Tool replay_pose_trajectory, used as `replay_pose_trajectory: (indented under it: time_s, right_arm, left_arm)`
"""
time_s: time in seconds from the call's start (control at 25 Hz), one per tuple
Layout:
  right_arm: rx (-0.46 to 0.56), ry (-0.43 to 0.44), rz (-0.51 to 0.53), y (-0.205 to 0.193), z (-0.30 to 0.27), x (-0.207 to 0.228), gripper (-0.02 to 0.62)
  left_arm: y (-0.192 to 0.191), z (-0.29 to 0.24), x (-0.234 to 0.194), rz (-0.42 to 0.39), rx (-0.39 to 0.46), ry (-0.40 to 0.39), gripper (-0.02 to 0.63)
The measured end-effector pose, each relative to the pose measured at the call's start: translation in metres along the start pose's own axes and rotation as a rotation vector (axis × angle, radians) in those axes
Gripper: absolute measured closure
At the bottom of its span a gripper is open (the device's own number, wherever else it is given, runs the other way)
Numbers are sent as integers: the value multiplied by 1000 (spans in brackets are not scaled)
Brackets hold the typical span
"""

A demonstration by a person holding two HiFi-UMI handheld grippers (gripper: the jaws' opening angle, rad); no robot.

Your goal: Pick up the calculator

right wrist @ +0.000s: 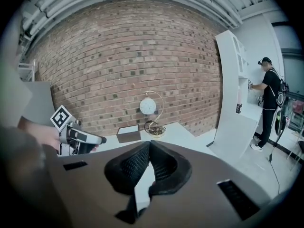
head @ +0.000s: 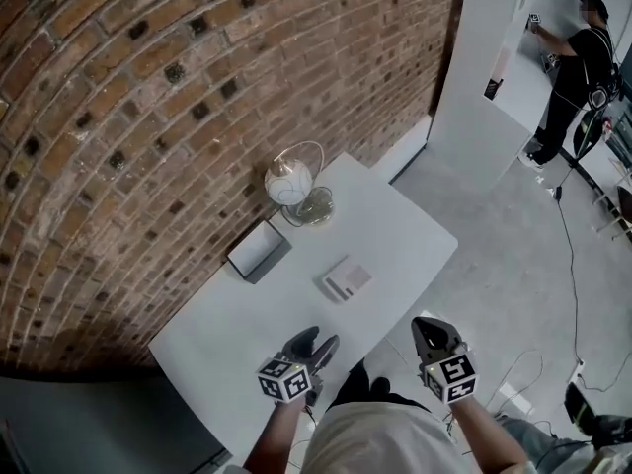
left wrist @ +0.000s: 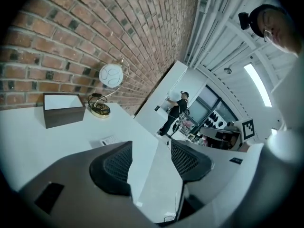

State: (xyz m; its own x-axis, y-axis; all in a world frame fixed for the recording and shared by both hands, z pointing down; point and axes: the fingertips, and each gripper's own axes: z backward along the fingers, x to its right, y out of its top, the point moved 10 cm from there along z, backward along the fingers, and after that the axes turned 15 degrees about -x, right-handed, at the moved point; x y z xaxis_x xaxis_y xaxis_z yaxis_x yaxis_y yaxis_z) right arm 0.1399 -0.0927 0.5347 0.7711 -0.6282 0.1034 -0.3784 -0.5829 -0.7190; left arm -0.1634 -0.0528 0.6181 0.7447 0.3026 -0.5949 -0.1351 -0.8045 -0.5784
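Observation:
The calculator (head: 347, 277) is a small pale grey slab lying flat near the middle of the white table (head: 405, 235). In the left gripper view it shows as a small white piece (left wrist: 108, 140) just past the left jaw. My left gripper (head: 316, 343) (left wrist: 151, 150) hovers over the table's near edge, short of the calculator, open with nothing between its jaws. My right gripper (head: 432, 330) (right wrist: 149, 147) hangs off the table's near right corner, shut and empty, its pad tips touching. The left gripper (right wrist: 96, 140) also shows in the right gripper view.
A dark open box (head: 259, 251) with a white inside stands left of the calculator. A white globe ornament (head: 293, 180) on a gold base stands behind it. A brick wall (head: 148, 117) runs along the table's far side. A person (head: 583, 57) stands by a white shelf, far right.

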Motion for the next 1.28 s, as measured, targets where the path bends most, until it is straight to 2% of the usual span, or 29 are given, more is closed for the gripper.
replay_pose_trajectory:
  time_s: [0.24,0.48,0.88,1.28]
  right_arm:
    - [-36,-21,-13,15,-41,7,584]
    - [-107,-35,-29,17,-65,11,584]
    - [-160,-7,-33,20,-96,24,584]
    - [-197,67,-25,27,-130,48,584]
  left_arm:
    - [13,-40,-49,45,-64,-14,345]
    - [9,-74,-89,129,-128,-36,341]
    - [2,-127,-129,306,-167,-46,325]
    - [-10,-172,-161,489,-157,-5,316]
